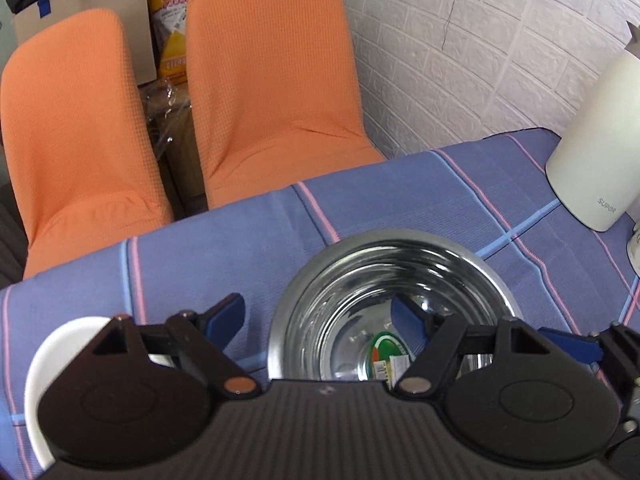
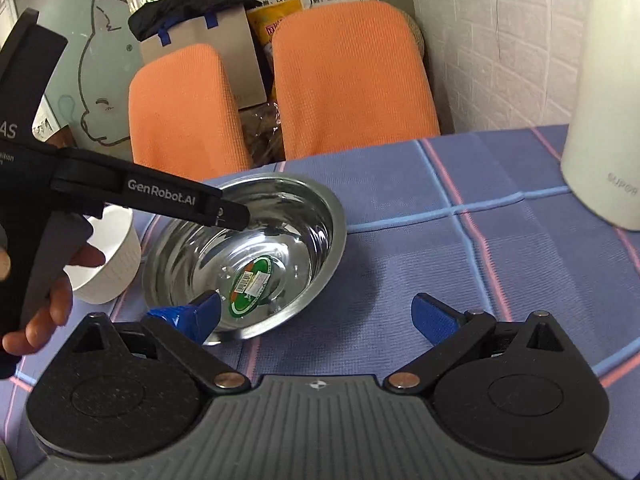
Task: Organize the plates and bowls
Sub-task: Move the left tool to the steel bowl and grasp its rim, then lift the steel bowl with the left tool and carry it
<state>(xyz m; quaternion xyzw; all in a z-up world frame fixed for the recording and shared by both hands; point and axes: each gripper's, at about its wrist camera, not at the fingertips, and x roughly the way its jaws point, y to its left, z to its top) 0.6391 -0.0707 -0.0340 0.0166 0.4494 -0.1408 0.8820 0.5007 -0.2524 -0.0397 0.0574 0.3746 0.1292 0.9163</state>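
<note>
A steel bowl (image 1: pixel 360 280) with a green sticker on its bottom stands on the blue checked tablecloth. My left gripper (image 1: pixel 320 316) is open and straddles the bowl's left wall, one blue pad inside and one outside, neither pressing. A white ribbed bowl (image 1: pixel 48 364) sits just left of it. In the right wrist view the steel bowl (image 2: pixel 288 216) is at centre left and the white bowl (image 2: pixel 116 256) beside it. My right gripper (image 2: pixel 316 318) is open, its left finger at the bowl's near rim. The left gripper (image 2: pixel 236 216) reaches over the far-left rim.
A tall white kettle (image 1: pixel 592 140) (image 2: pixel 600 120) stands at the table's right. Two orange chairs (image 1: pixel 272 80) (image 2: pixel 352 80) face the far table edge (image 1: pixel 200 224), with boxes and bags behind. A person's hand (image 2: pixel 52 292) holds the left gripper's handle.
</note>
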